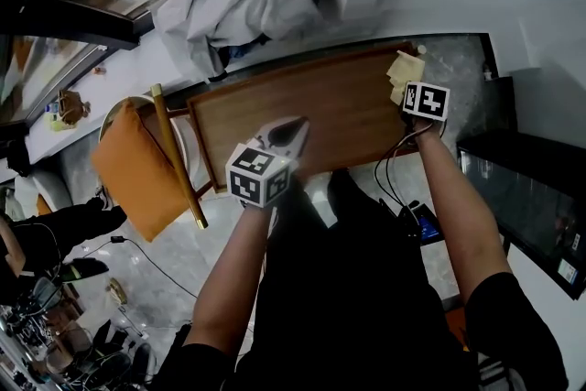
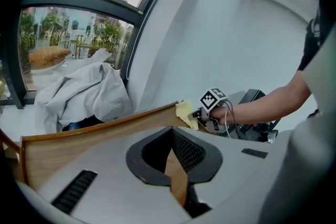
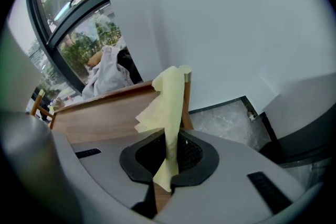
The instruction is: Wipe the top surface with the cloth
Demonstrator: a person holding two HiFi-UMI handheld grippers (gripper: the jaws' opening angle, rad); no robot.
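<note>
The bench [image 1: 339, 114] is a brown wooden top running left to right in front of the person, its far edge towards a white wall [image 3: 220, 23]. The cloth [image 1: 404, 69], pale yellow and crumpled, sits at the bench's far right corner. The right gripper [image 1: 407, 92] has its fingers closed on the cloth. In the right gripper view the cloth stands up out of the fingers as a folded strip and flops over against the corner of the wood. Whether it presses flat on the top cannot be told.

The left gripper [image 1: 288, 135] hangs over the near edge of the bench, about midway along. Its fingers are drawn narrow with nothing between them, and only a sliver of the wood shows through the gap.

A heap of white fabric [image 1: 240, 0] lies beyond the bench's far left end, below a dark-framed window [image 2: 63, 39]. A chair [image 1: 137, 169] with an orange cushion stands just beside the left end of the bench. On the right, well apart from the cloth, is a black cabinet [image 1: 526, 179]. Dark cables [image 1: 396, 174] trail down from the right gripper along the forearm. Grey marbled floor [image 3: 226, 115] shows past the right end of the bench. The stretch of wood between the two grippers is bare.
</note>
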